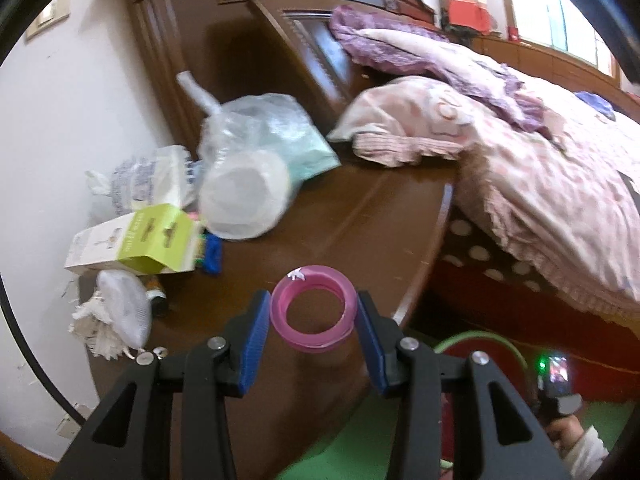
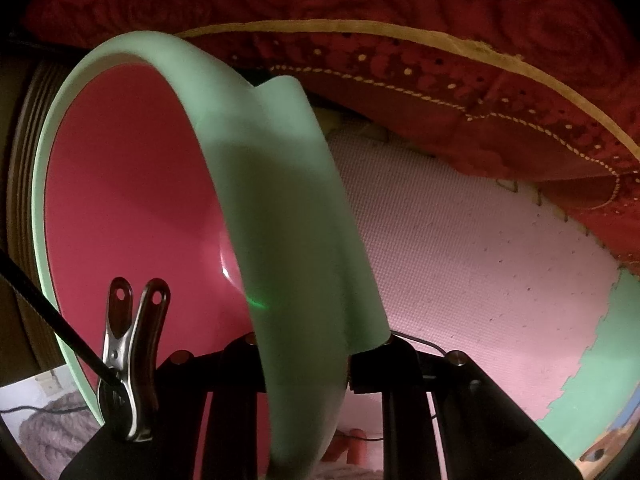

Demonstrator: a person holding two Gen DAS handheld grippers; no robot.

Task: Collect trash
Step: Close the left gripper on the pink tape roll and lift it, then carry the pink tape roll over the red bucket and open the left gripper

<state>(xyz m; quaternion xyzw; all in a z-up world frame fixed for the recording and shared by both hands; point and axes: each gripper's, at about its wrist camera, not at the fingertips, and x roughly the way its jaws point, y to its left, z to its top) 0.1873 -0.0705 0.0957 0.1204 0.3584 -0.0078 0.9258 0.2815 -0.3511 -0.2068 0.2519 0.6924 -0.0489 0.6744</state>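
Note:
My left gripper (image 1: pixel 313 316) holds a pink tape ring (image 1: pixel 313 312) between its blue pads, above the front of a brown wooden nightstand (image 1: pixel 348 216). The pads touch the ring's two sides. My right gripper (image 2: pixel 308 364) is shut on the rim of a mint-green bin (image 2: pixel 276 184) with a pink inside, held low beside the bed. The bin's green rim (image 1: pixel 484 340) and the right gripper's handle (image 1: pixel 558 380) also show at the lower right of the left wrist view.
More clutter lies at the nightstand's back left: a clear plastic bag with a cup (image 1: pixel 248 168), a green and white carton (image 1: pixel 136 240), a white crumpled wad (image 1: pixel 116 316), a blue item (image 1: pixel 212 256). A bed with pink quilt (image 1: pixel 540 168) stands right. A metal clip (image 2: pixel 132 360) hangs on the bin.

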